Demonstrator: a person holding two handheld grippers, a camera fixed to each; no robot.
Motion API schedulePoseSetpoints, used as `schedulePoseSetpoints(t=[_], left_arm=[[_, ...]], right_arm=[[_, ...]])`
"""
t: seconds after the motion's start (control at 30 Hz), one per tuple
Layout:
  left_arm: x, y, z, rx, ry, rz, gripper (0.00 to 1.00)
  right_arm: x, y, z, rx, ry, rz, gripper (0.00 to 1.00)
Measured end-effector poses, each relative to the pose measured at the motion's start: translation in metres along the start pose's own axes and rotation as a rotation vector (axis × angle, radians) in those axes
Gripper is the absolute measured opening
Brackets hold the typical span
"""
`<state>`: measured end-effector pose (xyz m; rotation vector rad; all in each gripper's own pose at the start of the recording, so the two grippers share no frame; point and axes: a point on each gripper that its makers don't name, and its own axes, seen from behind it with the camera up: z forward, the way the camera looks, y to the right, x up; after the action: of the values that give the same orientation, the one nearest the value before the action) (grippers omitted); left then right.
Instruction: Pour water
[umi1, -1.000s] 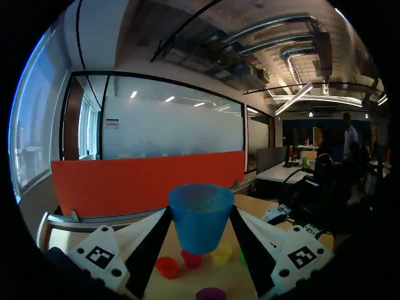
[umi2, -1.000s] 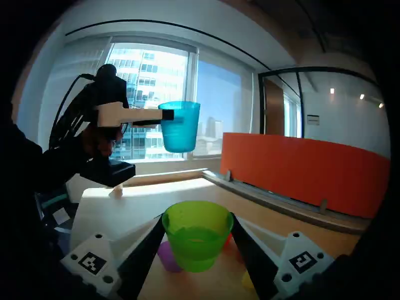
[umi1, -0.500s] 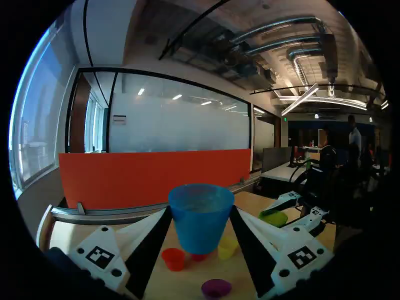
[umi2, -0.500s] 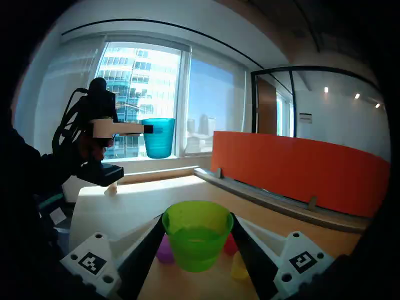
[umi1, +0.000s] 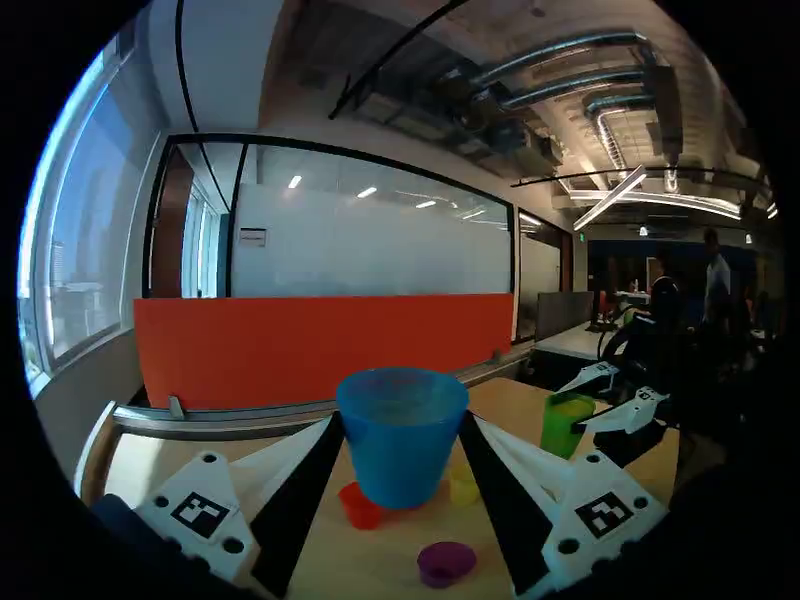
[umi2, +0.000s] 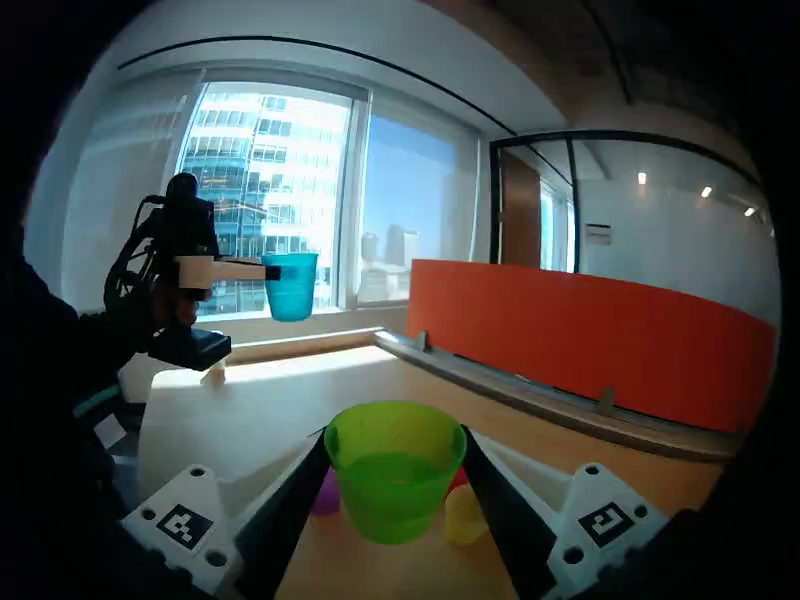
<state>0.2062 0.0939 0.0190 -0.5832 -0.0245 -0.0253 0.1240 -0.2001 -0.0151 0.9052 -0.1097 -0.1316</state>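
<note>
Blue cup is held upright btwn the fingers of the left gripper, above the counter. Beneath it, a red cup, yellow cup & purple cup are seen on the counter. Farther off at right, a green cup is gripped by the right gripper. An orange partition is seen behind.

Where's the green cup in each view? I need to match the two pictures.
Left gripper view: green cup right of centre, farther off than the blue cup.
Right gripper view: bottom centre, held in the right gripper.
Shared landmark: the orange partition.
</note>
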Motion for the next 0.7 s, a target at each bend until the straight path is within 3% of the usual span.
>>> schedulePoseSetpoints(t=[0.3, 0.7], left_arm=[[-0.01, -0.003, -0.007, 0.005, -0.015, -0.001, 0.83], [-0.057, -0.012, -0.017, 0.024, -0.091, 0.017, 0.83]], right_arm=[[0.001, 0.002, -0.004, -0.008, 0.0, 0.0, 0.92], [-0.018, -0.002, -0.003, -0.001, -0.025, 0.013, 0.92]])
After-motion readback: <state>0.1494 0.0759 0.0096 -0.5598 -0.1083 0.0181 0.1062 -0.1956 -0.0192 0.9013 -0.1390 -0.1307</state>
